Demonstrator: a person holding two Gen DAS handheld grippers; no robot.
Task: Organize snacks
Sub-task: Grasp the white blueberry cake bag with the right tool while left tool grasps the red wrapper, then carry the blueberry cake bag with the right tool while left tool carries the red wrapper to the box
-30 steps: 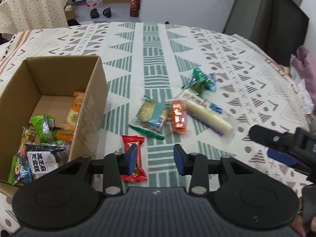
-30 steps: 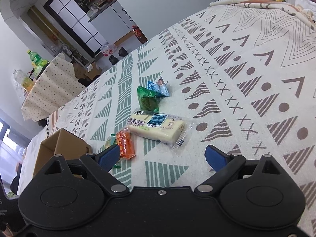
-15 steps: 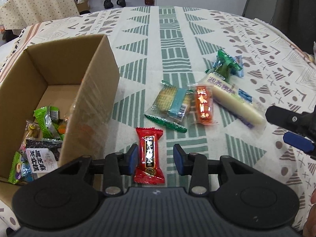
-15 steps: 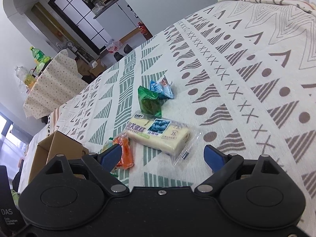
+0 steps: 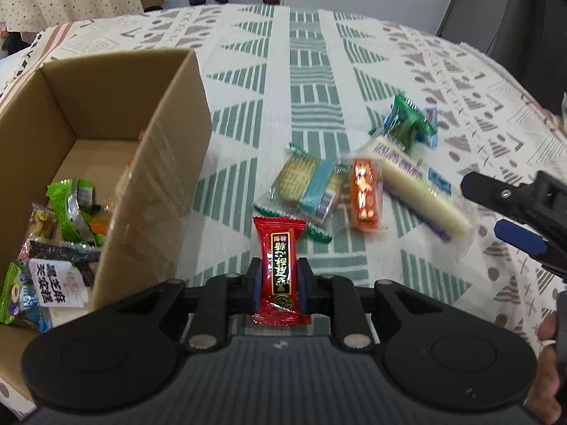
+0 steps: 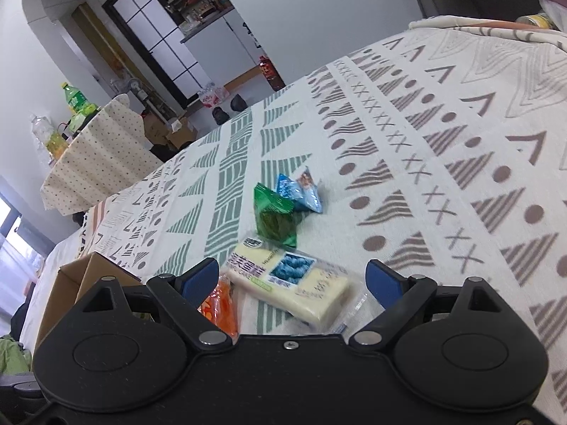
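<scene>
Surface: a desk (image 5: 308,71) under a cream tablecloth (image 6: 443,134) printed with green striped triangles down the middle band and brown triangles, dots and crosses toward the right hand-held gripper's side.
Left hand-held gripper (image 5: 279,279): its jaws have just been closing and now pinch a red candy packet (image 5: 280,265) with black-and-gold lettering; the packet stands lengthwise between the blue pads, on or just above the cloth.
Right hand-held gripper (image 6: 292,278): jaws spread wide, nothing pinched; a pale cake bar in clear wrap (image 6: 288,283) lies on the cloth between the pads.
Cardboard box (image 5: 159,163): just left of the left hand-held gripper, open-topped, with wrapped snacks (image 5: 53,248) heaped at its near end.
Loose snacks: ahead and right of the left hand-held gripper lie a cracker pack (image 5: 304,187) and an orange packet (image 5: 365,194) side by side; beyond the cake bar sit a green packet (image 6: 274,217) and a blue packet (image 6: 299,191), touching.
Room: beyond the desk, a second table with a dotted cloth (image 6: 99,156) bearing bottles (image 6: 76,102), a dark-framed glazed door (image 6: 152,35), a white wall, a red bottle (image 6: 271,72) and dark shoes (image 6: 228,109) on the floor.
</scene>
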